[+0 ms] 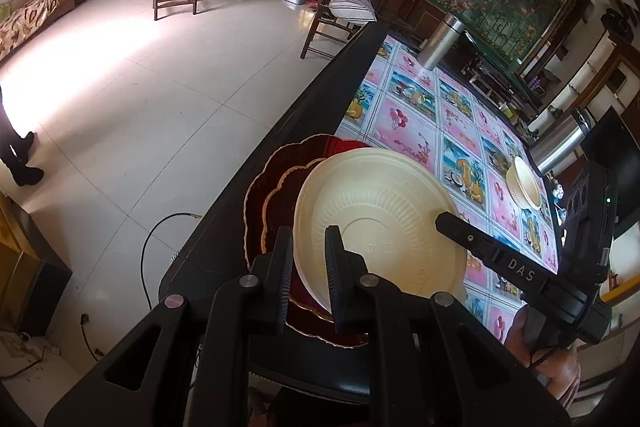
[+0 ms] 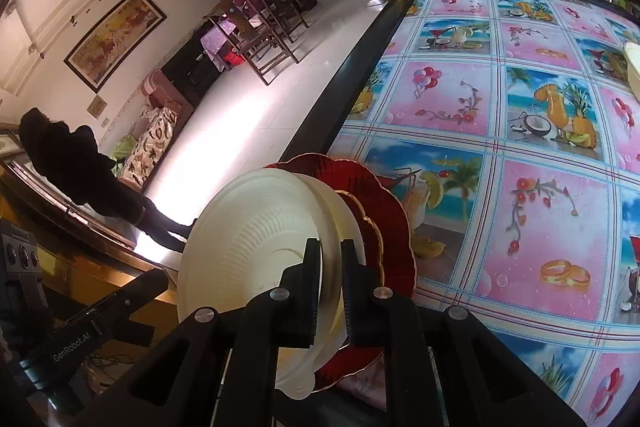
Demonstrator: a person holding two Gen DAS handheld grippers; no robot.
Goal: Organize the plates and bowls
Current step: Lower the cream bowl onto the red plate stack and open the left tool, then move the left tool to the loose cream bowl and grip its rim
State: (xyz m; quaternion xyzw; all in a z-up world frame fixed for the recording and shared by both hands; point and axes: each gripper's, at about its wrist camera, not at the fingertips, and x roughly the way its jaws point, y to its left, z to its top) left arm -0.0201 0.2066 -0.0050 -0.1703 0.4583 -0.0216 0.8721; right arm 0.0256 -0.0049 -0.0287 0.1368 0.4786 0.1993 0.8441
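Hand-held gripper [image 1: 308,279] on ribbed cream bowl [image 1: 380,223]; scalloped red plates [image 1: 280,179]

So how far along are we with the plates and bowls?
Done: two red scalloped gold-rimmed plates are stacked at the table edge. In hand: both the left tool and right tool grip the cream ribbed paper plate over that stack. Left: the cream paper bowl farther along the table.

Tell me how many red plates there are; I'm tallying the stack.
2. Both are stacked at the table edge: the small red plate lies on the big red plate, partly behind the tilted cream plate. More may be hidden.
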